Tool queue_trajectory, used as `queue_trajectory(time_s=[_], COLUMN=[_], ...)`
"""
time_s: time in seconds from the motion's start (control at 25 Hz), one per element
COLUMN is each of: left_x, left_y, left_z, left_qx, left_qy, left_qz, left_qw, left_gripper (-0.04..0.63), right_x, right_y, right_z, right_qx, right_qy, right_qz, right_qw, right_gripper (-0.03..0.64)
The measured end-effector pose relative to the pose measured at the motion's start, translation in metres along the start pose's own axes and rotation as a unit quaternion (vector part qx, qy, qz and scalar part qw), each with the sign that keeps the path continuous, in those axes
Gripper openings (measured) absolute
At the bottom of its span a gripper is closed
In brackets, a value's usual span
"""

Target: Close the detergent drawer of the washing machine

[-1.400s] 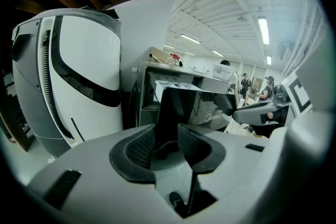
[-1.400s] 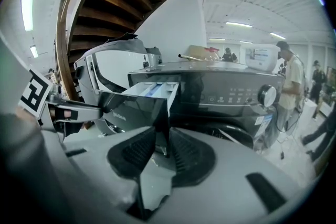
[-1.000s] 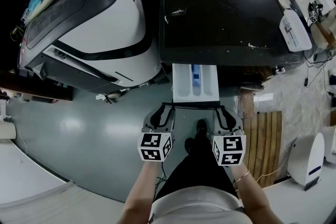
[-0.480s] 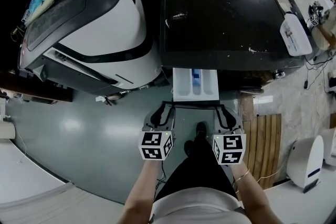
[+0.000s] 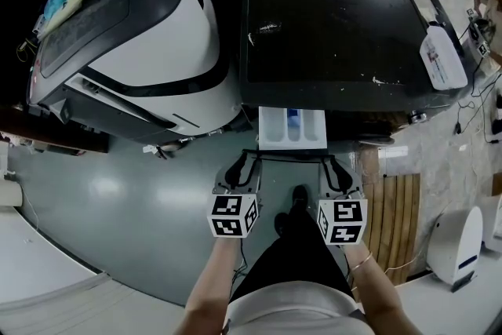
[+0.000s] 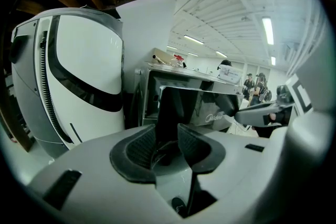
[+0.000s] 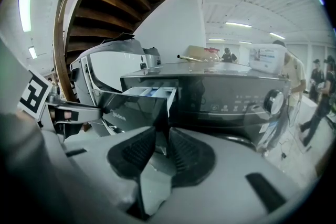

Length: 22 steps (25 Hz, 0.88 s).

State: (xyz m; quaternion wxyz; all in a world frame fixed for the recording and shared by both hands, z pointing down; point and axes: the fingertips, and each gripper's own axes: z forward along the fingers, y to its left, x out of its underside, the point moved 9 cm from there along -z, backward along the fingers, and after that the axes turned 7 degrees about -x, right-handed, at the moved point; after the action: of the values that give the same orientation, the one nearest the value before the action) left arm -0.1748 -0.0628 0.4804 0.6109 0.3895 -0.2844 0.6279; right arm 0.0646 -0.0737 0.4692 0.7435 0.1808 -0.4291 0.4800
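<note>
The drawer (image 5: 292, 129) juts partly out of the near face of the washer (image 5: 329, 27), left tongs (image 5: 244, 162) and right tongs (image 5: 336, 164) each clenched on one end of its front, so closing looks under way and wants a straight, even push in.

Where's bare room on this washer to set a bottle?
The black washer top is mostly bare, from the white machine at left to the white flat item at its right edge. Crowded at the detergent drawer.
</note>
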Motion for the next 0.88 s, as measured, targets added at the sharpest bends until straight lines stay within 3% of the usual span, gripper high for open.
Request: queue_trajectory(time_s=[0.88], left_x=[-0.018], left_y=[0.005], left_z=[0.026], left_qx=[-0.011], left_qy=[-0.003], left_qz=[-0.007], left_qw=[0.9999], left_gripper=[0.121], right_x=[-0.018], right_y=[-0.011], right_z=[0.025], right_qx=[0.0], right_qy=[-0.001], right_qz=[0.005], right_qw=[1.0], right_gripper=[0.086])
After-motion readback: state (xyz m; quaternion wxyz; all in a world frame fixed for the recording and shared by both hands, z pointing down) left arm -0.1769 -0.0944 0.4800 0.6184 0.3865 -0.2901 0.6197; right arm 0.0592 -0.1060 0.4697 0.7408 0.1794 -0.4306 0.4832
